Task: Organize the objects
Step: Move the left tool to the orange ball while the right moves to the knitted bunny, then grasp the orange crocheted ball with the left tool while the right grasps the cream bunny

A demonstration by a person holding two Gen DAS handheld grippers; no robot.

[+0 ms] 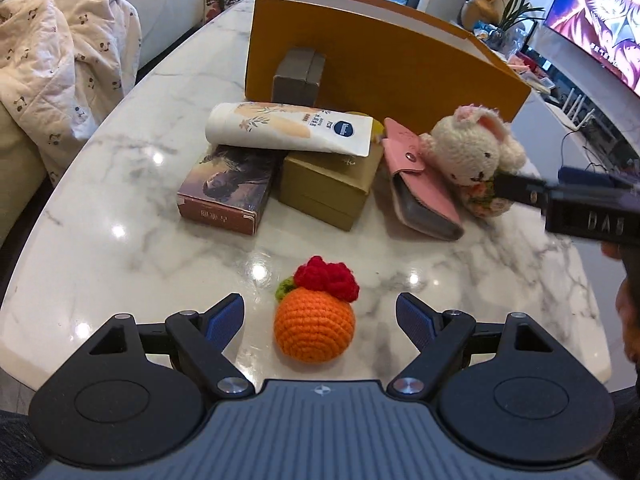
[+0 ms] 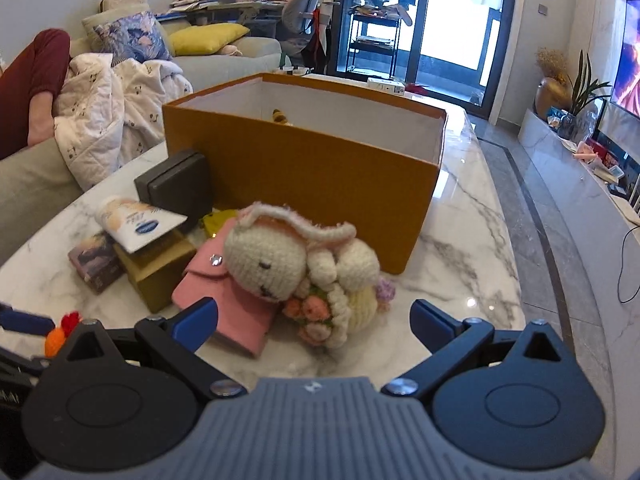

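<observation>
the left gripper (image 1: pixel 319 316) hangs with its jaws spread wide around a crocheted orange ball with a red yarn top (image 1: pixel 315 322), neither pad touching it. the right gripper (image 2: pixel 314 318) is spread too, just before a cream knitted bunny (image 2: pixel 304 268) leaning on a pink snap wallet (image 2: pixel 236 300). beyond, on the white marble table (image 1: pixel 120 184), stands an open mustard cardboard box (image 2: pixel 320 168).

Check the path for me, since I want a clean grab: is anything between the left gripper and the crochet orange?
Nothing visible is. The left gripper is open, and the crochet orange sits on bare marble table between its fingers. The boxes, tube and pink wallet lie beyond it.
</observation>
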